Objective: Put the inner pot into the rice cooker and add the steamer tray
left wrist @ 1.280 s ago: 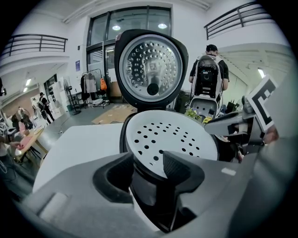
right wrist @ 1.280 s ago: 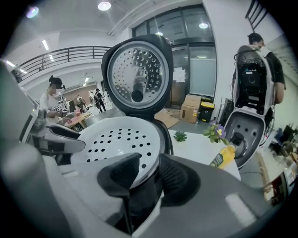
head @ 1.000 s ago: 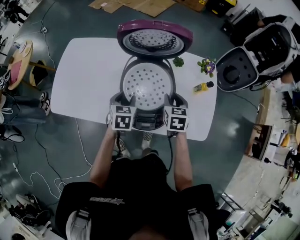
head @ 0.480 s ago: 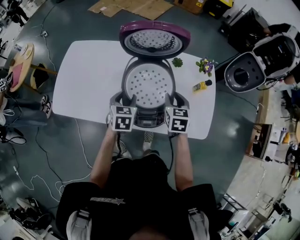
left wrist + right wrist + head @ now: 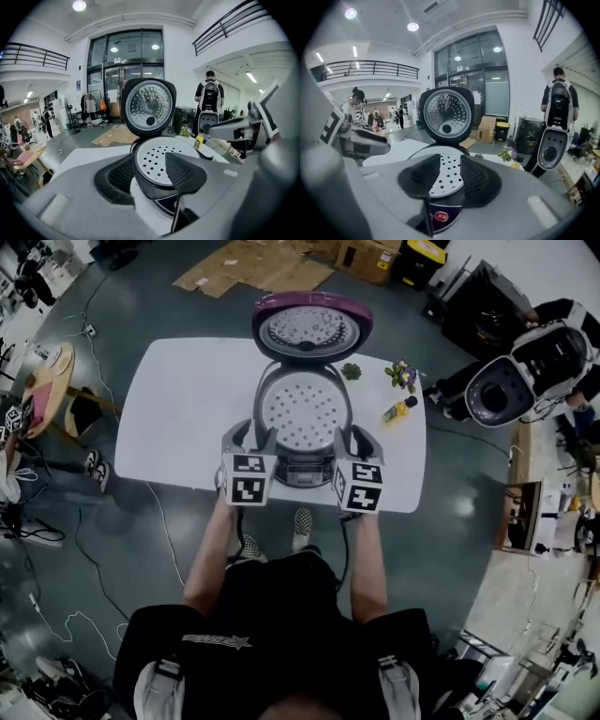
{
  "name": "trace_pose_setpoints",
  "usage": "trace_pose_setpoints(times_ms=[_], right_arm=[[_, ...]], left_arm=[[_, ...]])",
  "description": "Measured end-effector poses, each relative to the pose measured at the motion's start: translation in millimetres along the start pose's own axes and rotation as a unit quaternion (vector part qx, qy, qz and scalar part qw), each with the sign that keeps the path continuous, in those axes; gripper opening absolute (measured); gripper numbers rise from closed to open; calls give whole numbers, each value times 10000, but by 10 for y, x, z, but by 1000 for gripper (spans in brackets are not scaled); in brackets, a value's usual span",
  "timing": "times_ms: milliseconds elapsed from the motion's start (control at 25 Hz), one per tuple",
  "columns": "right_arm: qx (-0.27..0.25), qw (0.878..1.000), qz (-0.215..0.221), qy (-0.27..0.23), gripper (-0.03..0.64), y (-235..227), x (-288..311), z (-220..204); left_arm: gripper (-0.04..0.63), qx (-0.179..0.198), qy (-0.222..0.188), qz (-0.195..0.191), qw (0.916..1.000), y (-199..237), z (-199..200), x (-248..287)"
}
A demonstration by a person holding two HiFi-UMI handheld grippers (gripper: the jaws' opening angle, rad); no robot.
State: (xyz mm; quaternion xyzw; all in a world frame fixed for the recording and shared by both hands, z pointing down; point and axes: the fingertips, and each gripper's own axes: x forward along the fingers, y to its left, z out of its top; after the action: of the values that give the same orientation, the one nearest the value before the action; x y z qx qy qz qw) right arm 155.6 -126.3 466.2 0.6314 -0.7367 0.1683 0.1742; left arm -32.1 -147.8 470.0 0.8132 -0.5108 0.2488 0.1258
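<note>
Item list, left to right, from the head view.

1. White table [image 5: 178, 409]: rounded corners, standing on a grey floor, with the person at its near edge.
2. Left gripper [image 5: 251, 439]: held over the near left edge of the rice cooker, level with its rim. Its 2 jaws are spread wide. Its own view shows nothing pinched, only the cooker beyond the gap.
3. Rice cooker [image 5: 302, 470]: near the middle of the table, with the front panel facing the person.
4. Lid [image 5: 312, 329]: purple-rimmed, hinged open and upright at the far side.
5. Steamer tray [image 5: 302, 412]: white and perforated, seated flat in the cooker's mouth. The inner pot below it cannot be made out.
6. Right gripper [image 5: 352, 442]: at the near right edge of the cooker, mirroring the left. Its jaws stand apart with a narrower gap and hold nothing. The tray's holes show through the gap.
7. Small green plant [image 5: 351, 371]: on the table, just right of the lid.
8. Flowers [image 5: 403, 374]: further right.
9. Yellow bottle [image 5: 398, 411]: lying on its side near the table's right edge.
</note>
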Motion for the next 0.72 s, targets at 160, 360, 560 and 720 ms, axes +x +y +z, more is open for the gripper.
trace_pose_setpoints(times_ms=[160, 360, 560, 720], right_arm=[[-41, 9990, -76, -445, 137, 153, -302, 164], [-229, 9953, -239, -909, 137, 313, -712, 314], [-344, 9885, -333, -1436, 135, 494, -1109, 352], [-420, 9838, -412, -1695, 105, 635, -1356, 293]], left_arm=[[200, 39, -452, -154, 9989, -14, 166, -275], [177, 82, -978, -405, 9943, -70, 280, -626], [124, 391, -1397, -343, 9888, -115, 276, -969], [88, 478, -1639, -450, 9843, -166, 200, -1236]])
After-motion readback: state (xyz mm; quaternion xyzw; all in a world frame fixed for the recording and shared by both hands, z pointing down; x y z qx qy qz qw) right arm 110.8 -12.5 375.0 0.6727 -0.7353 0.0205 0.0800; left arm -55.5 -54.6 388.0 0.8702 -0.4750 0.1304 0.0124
